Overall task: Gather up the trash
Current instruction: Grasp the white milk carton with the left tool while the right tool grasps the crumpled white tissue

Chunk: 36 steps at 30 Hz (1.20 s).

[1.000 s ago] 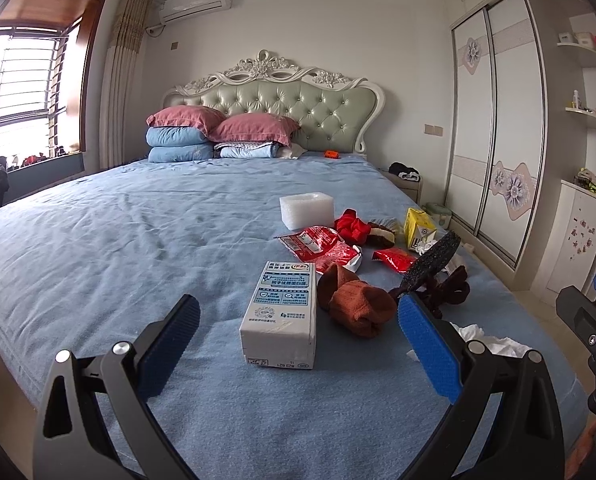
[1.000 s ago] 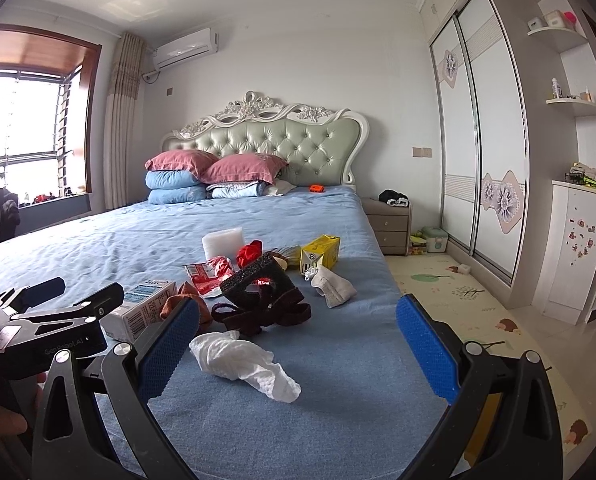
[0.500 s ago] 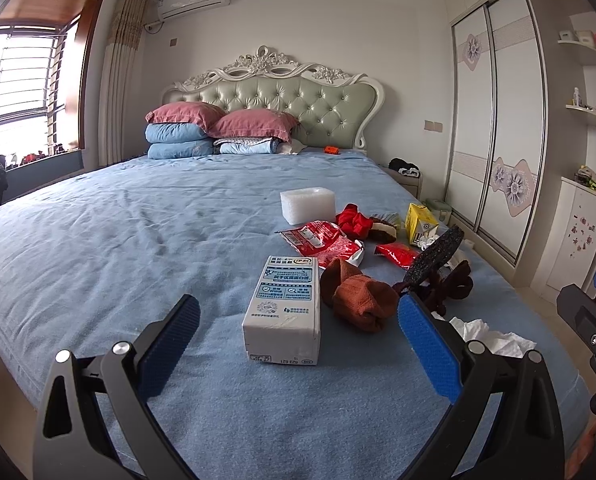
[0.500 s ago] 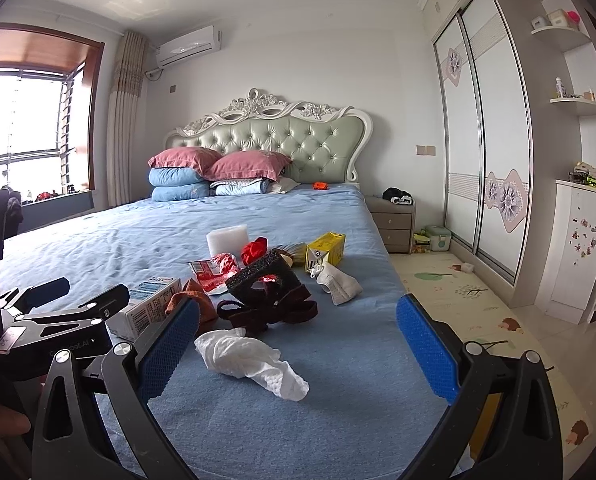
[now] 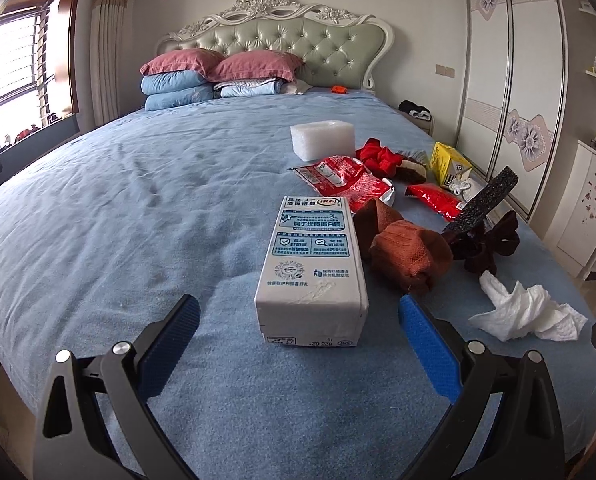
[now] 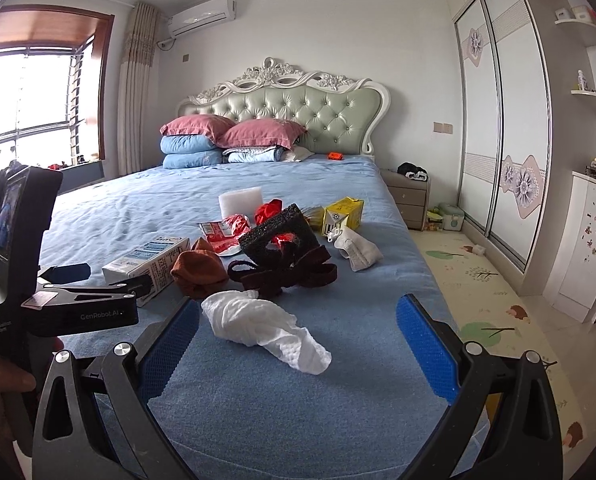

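Left gripper (image 5: 298,328) spread wide, empty; milk carton (image 5: 312,268) lies on bed (image 5: 118,200) just beyond, centred, long axis running near-to-far. Right gripper (image 6: 298,328) spread, empty, facing crumpled tissue (image 6: 264,326).

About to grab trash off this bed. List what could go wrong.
The left gripper is open and lined up on the white carton; closing may catch the orange-brown sock that seems to touch it. The crumpled tissue before the open right gripper is soft and could slip or tear.
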Each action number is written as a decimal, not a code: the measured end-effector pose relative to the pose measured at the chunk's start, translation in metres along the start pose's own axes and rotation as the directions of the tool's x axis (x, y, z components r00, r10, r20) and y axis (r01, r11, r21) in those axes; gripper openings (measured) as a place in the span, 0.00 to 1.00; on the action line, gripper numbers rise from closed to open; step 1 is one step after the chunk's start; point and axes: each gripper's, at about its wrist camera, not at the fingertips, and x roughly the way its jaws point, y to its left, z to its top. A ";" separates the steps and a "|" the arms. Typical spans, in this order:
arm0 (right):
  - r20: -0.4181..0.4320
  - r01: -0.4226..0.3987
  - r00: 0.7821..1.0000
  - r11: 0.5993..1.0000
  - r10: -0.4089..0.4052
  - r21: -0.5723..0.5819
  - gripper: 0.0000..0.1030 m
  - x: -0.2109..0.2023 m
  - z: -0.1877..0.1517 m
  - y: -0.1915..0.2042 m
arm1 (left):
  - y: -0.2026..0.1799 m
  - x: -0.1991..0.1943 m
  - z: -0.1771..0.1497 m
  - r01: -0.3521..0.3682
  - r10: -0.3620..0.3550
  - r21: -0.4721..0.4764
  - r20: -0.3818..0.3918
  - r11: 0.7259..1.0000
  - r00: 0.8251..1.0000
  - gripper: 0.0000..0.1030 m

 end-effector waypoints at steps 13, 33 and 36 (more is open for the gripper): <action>-0.032 -0.034 0.999 0.999 0.034 -0.001 0.92 0.011 0.002 0.002 | 0.011 0.044 0.018 0.082 -0.090 -0.060 -0.150 0.995 0.985 0.88; -0.183 -0.061 0.981 0.998 0.059 -0.004 0.92 0.055 0.006 0.014 | 0.044 -0.002 0.008 0.122 -0.127 -0.150 -0.024 0.981 0.992 0.52; -0.217 -0.050 0.975 0.999 0.050 0.004 0.91 0.063 0.005 0.014 | 0.044 -0.012 0.007 0.133 -0.136 -0.142 -0.009 0.981 0.991 0.52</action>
